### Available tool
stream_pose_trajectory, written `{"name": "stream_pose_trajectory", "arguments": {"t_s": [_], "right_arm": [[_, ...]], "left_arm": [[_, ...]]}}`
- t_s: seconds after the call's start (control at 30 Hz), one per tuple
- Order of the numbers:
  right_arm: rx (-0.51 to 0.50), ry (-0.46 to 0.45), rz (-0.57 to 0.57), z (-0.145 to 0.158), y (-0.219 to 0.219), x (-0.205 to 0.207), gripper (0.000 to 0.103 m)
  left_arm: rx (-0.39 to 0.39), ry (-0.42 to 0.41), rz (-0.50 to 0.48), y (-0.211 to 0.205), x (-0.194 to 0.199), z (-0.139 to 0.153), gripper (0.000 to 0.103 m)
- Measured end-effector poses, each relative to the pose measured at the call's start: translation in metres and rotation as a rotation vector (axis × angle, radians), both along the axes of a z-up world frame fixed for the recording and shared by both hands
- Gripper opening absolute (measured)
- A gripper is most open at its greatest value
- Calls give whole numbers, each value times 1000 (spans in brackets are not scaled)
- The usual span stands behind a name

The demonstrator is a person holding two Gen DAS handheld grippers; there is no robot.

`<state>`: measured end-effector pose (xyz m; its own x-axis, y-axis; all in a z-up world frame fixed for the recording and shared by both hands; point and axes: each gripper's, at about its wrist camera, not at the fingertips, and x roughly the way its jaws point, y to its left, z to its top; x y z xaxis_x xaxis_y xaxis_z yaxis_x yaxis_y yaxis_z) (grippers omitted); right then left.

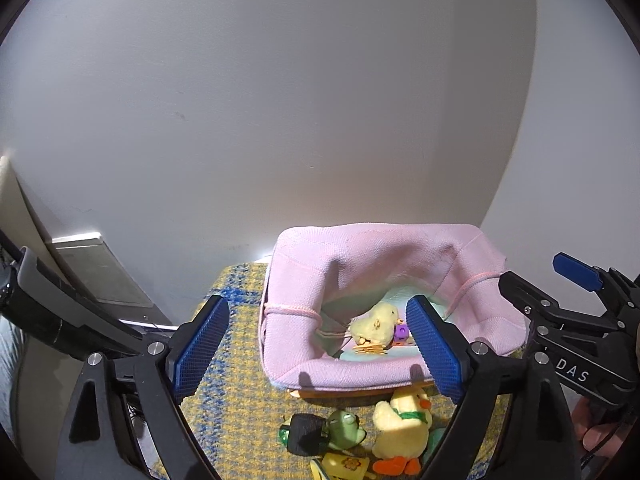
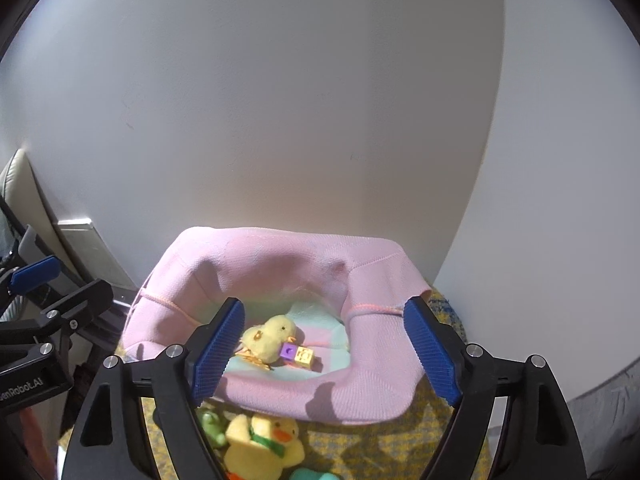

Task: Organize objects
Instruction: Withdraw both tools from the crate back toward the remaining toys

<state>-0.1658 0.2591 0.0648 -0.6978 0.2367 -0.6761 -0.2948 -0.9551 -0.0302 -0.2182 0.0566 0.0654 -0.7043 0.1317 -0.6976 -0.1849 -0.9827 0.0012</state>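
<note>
Gaping wide, both tools (image 1: 318, 346) (image 2: 324, 350) empty.

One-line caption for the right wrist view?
Open right gripper above a pink fabric basket holding a small yellow chick and two letter cubes; larger plush duck waits outside.

Knitted pink cloth basket (image 2: 360, 392), fuzzy plush duck (image 2: 260, 448), woven tablecloth (image 1: 236, 392).

Bright, even light; soft shadows, sharp center (edges fisheye-warped, vignetted).
</note>
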Motion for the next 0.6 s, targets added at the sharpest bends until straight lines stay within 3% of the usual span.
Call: {"name": "stream_pose_trajectory", "arguments": {"t_s": [0.6], "right_arm": [[-2,41,-18,-1,-23,61,88]], "left_arm": [[12,26,26,-21,65,-1,99]]}}
